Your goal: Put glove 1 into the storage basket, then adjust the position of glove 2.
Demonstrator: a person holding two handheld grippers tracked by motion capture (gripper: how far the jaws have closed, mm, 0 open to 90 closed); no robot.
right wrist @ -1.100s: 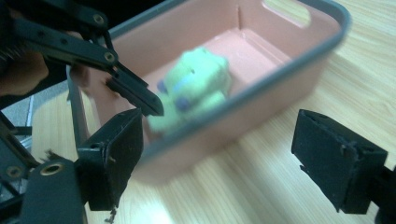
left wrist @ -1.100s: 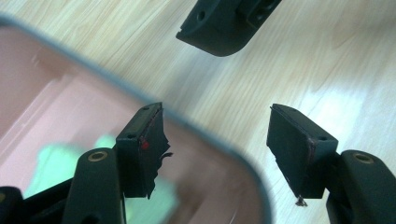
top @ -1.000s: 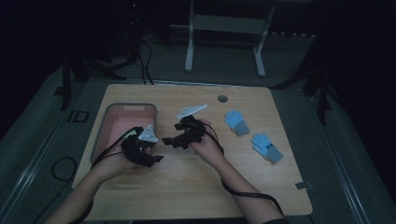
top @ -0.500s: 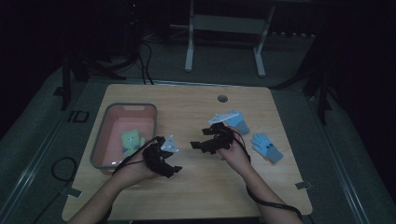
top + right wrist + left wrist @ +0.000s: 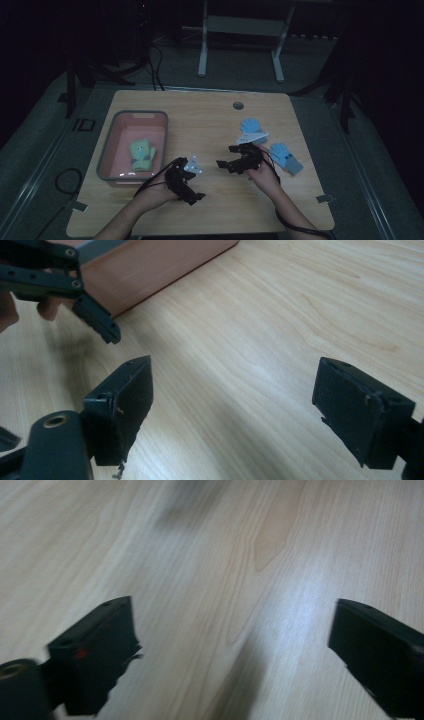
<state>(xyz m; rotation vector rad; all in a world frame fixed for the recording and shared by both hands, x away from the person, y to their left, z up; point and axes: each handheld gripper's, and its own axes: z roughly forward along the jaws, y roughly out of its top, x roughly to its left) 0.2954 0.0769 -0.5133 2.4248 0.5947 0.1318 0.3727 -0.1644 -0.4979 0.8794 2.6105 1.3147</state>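
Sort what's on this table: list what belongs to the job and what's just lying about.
Job: pink bin; yellow-green gloves lying in it; blue glove; second blue glove; left gripper and right gripper, both open, nothing held.

Lying about: round hole in the table; metal stand behind.

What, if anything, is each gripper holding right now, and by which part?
Nothing. The left gripper and right gripper both stand open over bare table.
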